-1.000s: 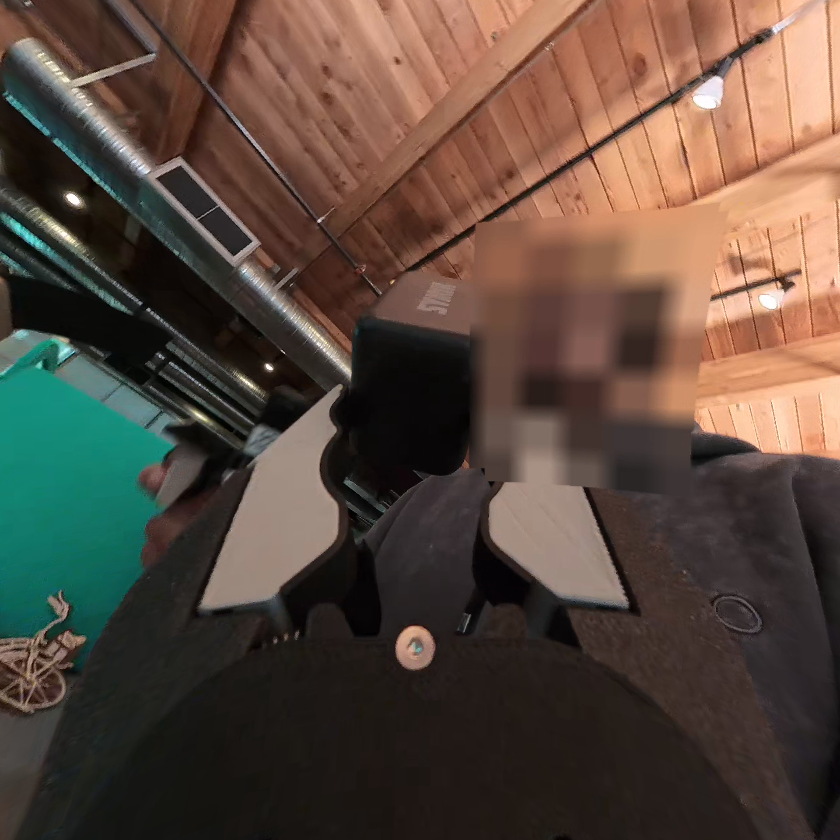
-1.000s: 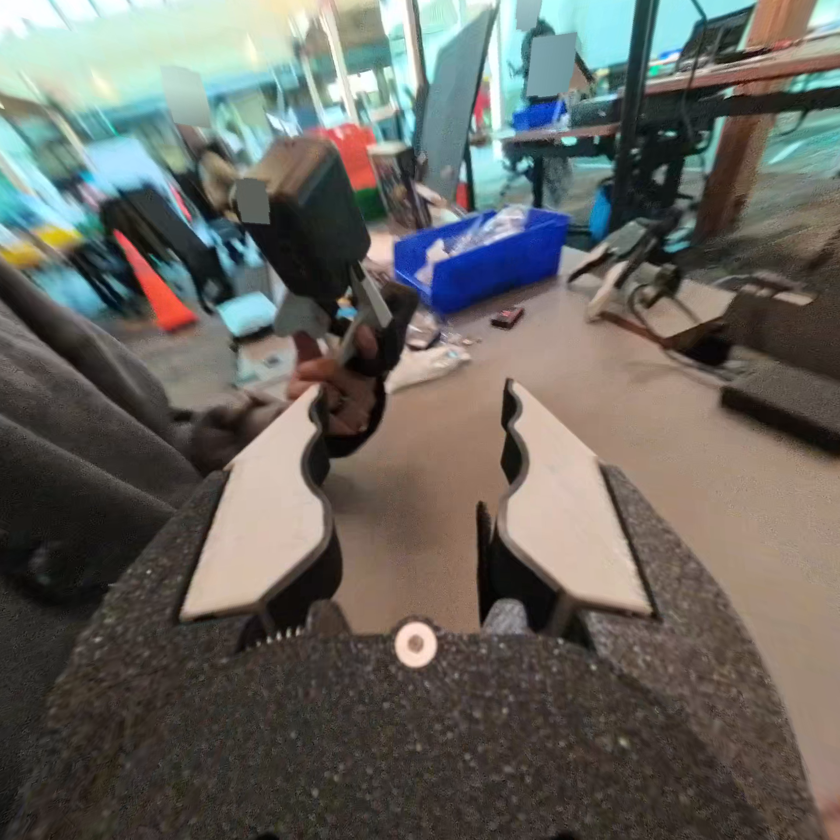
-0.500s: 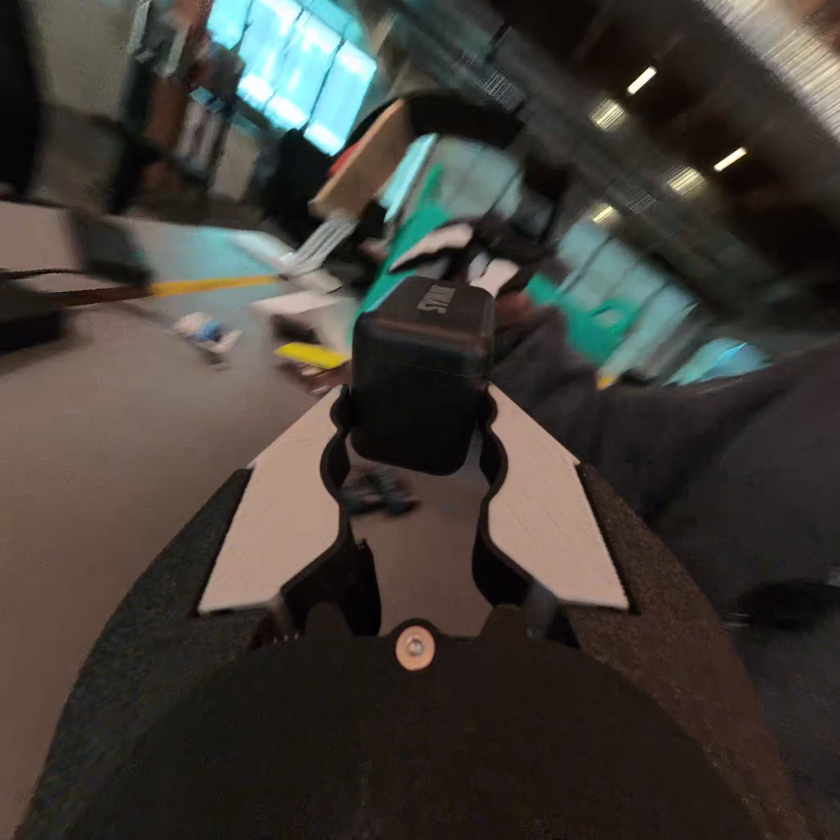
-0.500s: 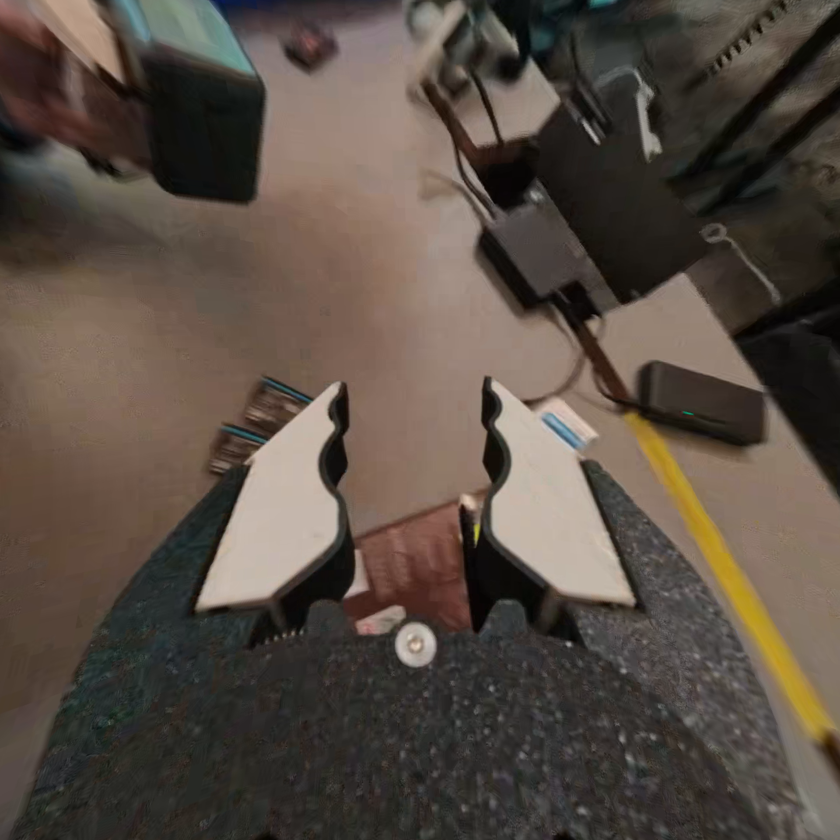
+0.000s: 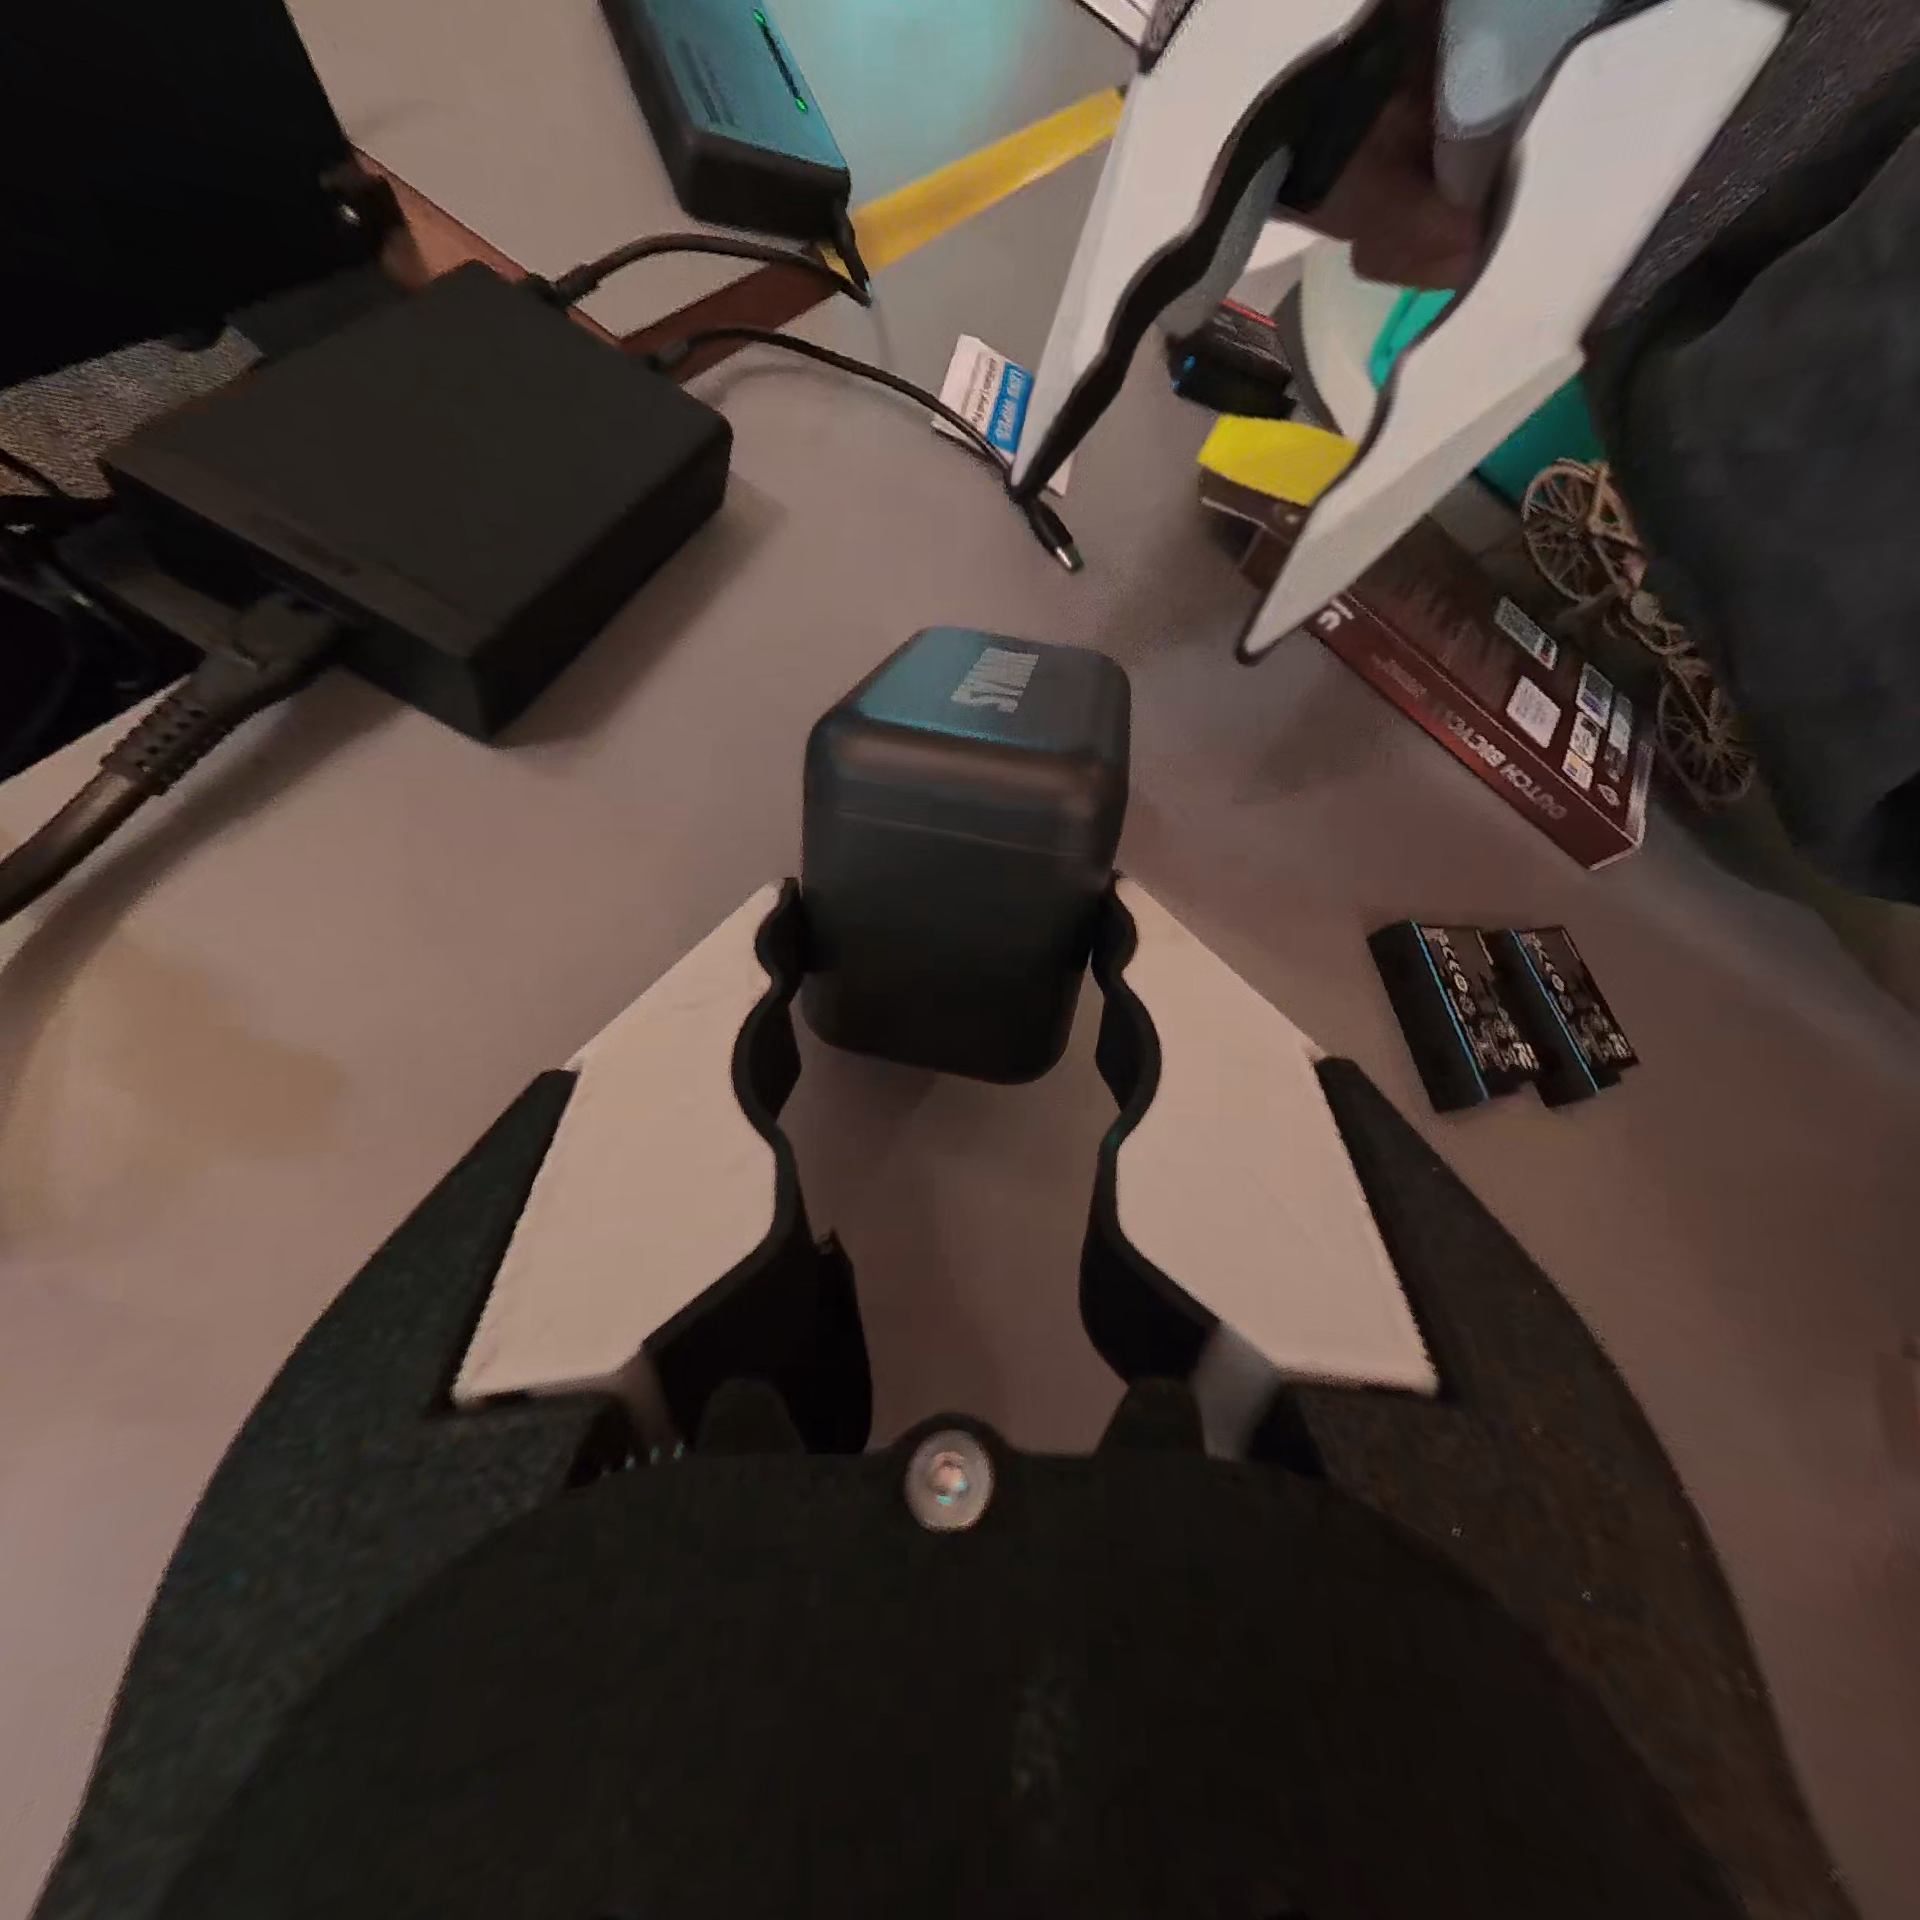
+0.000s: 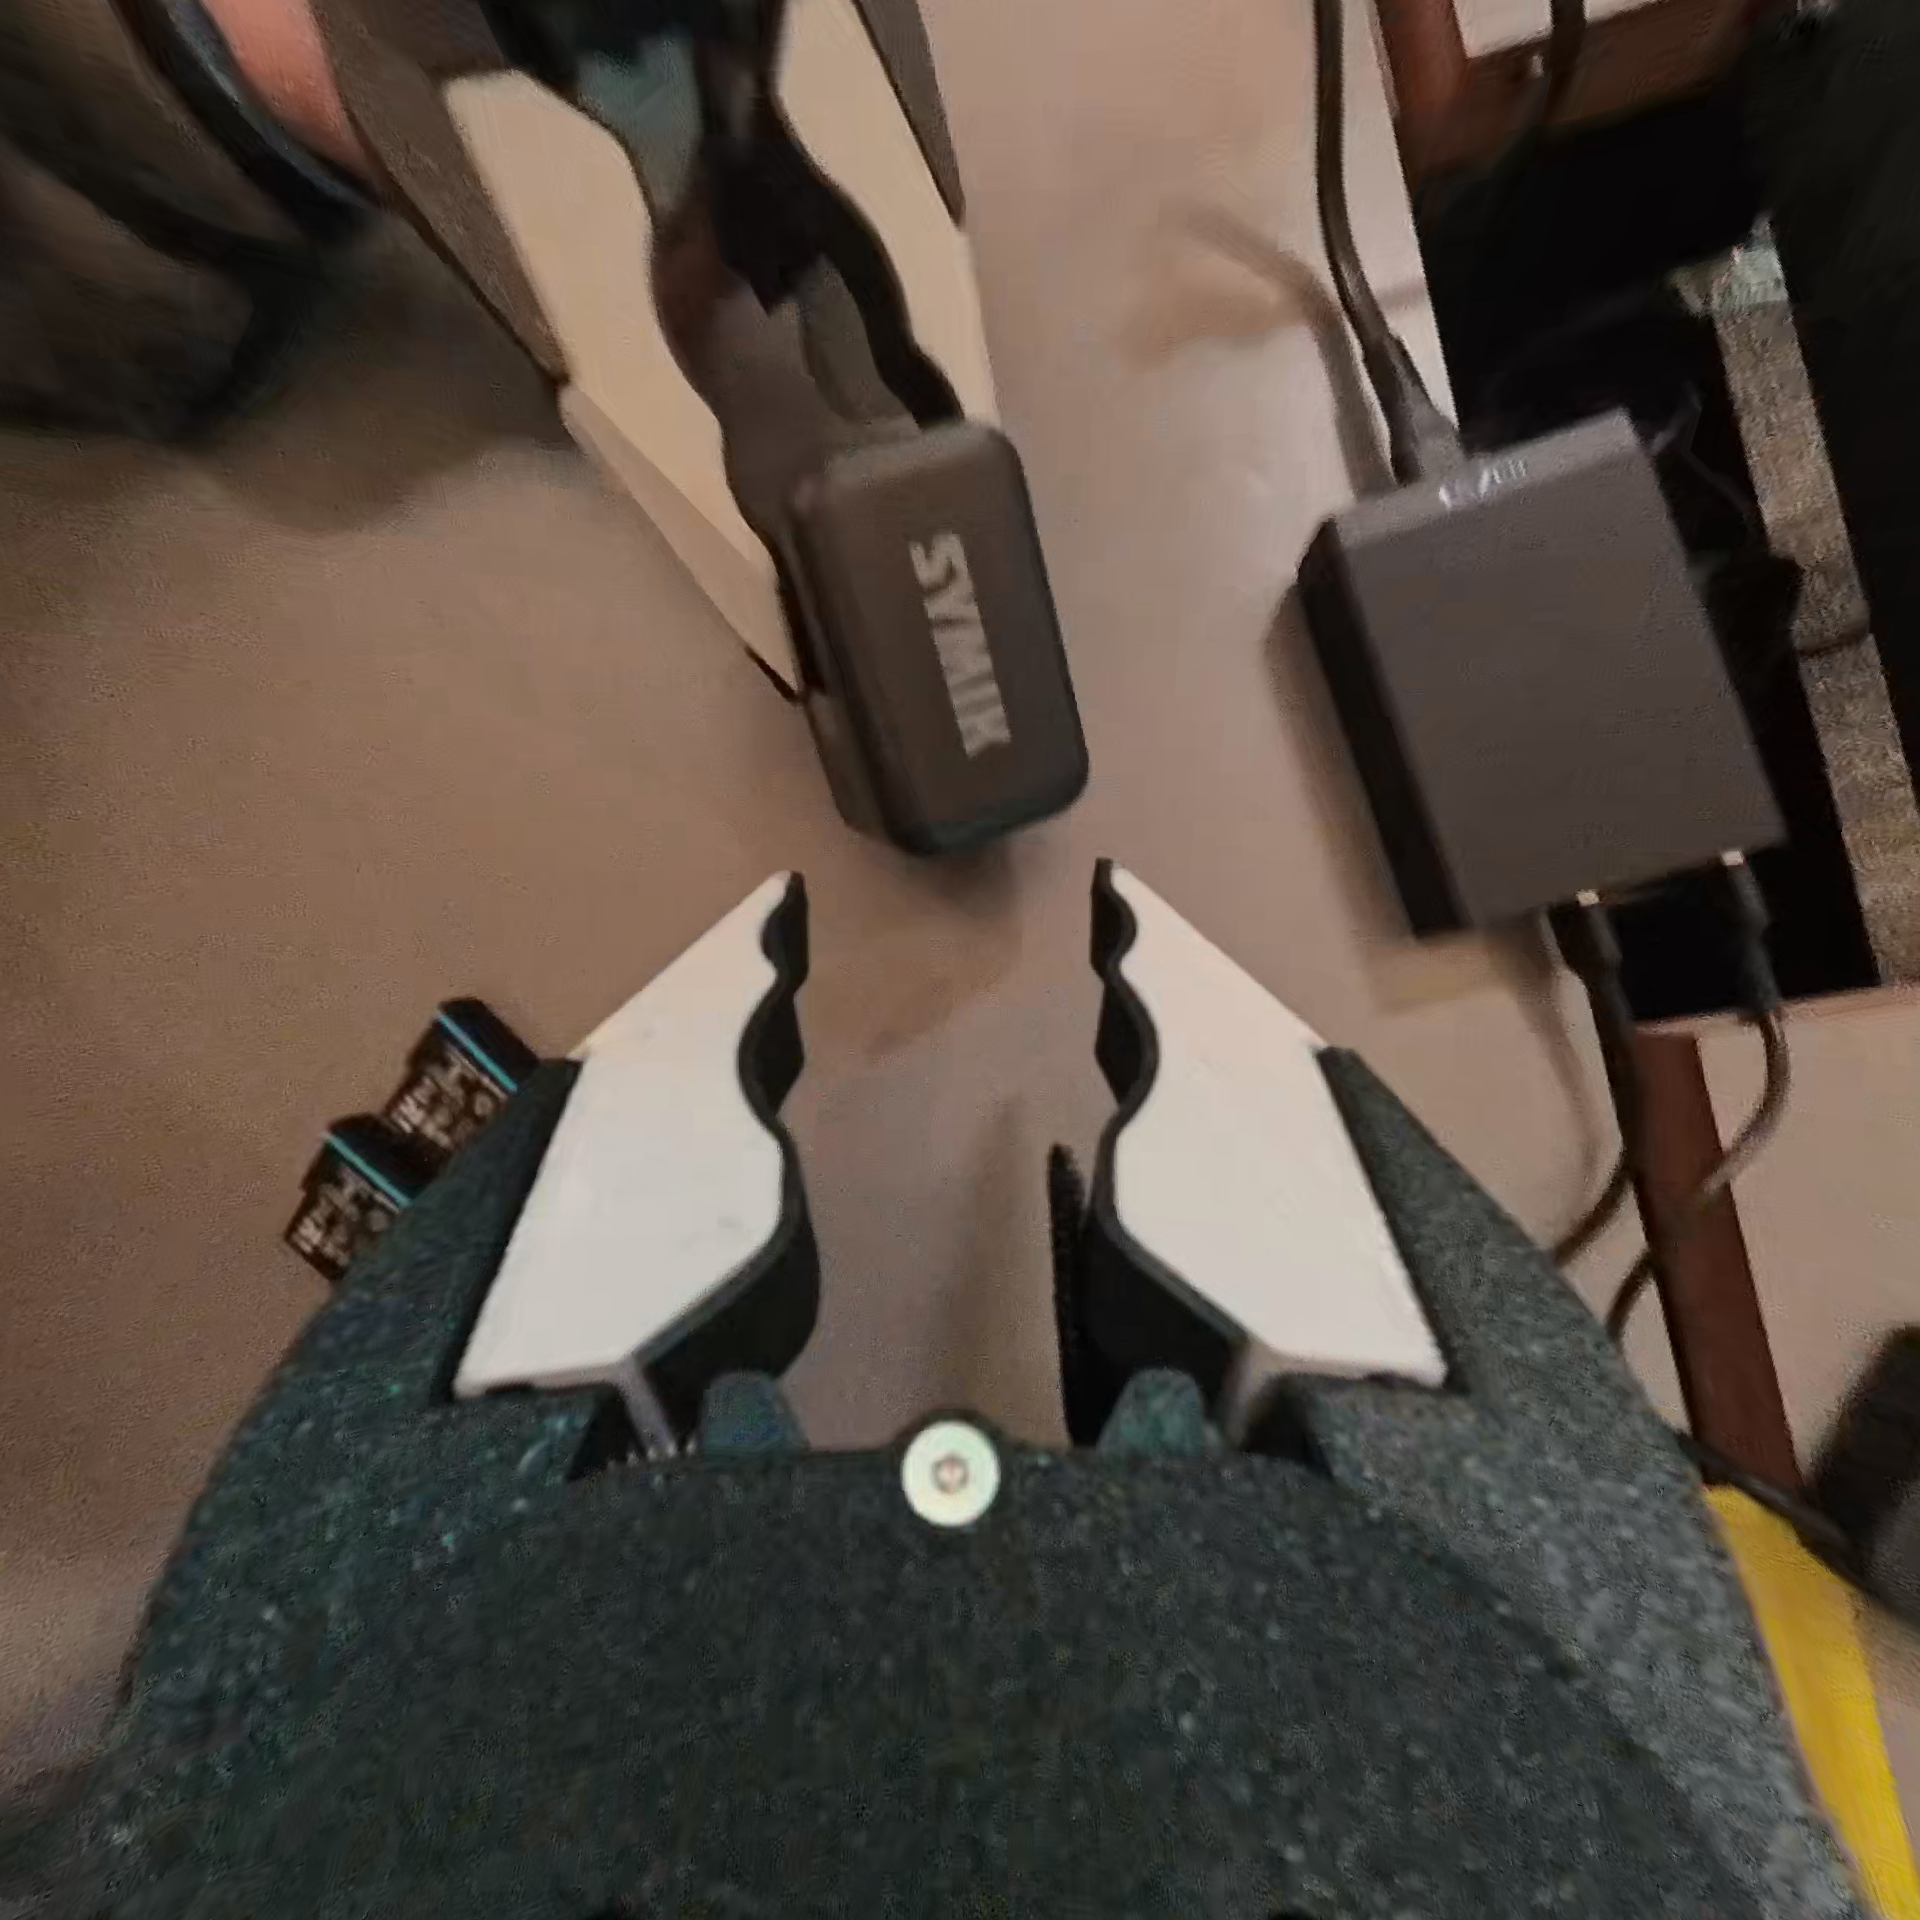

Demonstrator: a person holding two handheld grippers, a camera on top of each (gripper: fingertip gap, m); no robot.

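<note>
My left gripper (image 5: 951,896) is shut on a black rounded case (image 5: 961,831) and holds it by its sides low over the grey table (image 5: 416,1039). My right gripper (image 6: 948,878) is open and empty, its tips just short of the same case (image 6: 935,644). In the left wrist view the right gripper (image 5: 1143,566) hangs open beyond the case. One white finger (image 6: 644,416) of the left gripper shows beside the case. Two black batteries with blue edges (image 5: 1501,1013) lie on the table to the right of the case, and they also show in the right wrist view (image 6: 416,1132).
A flat black box with cables (image 5: 416,488) sits left of the case and also shows in the right wrist view (image 6: 1538,665). A dark power bank (image 5: 727,104), a yellow tape strip (image 5: 977,177), a brown carton (image 5: 1486,686) and a small model bicycle (image 5: 1621,613) lie farther off.
Both grippers swung down from the ceiling and room to face the table. The left gripper kept the case. The right gripper now points at the case from the opposite side.
</note>
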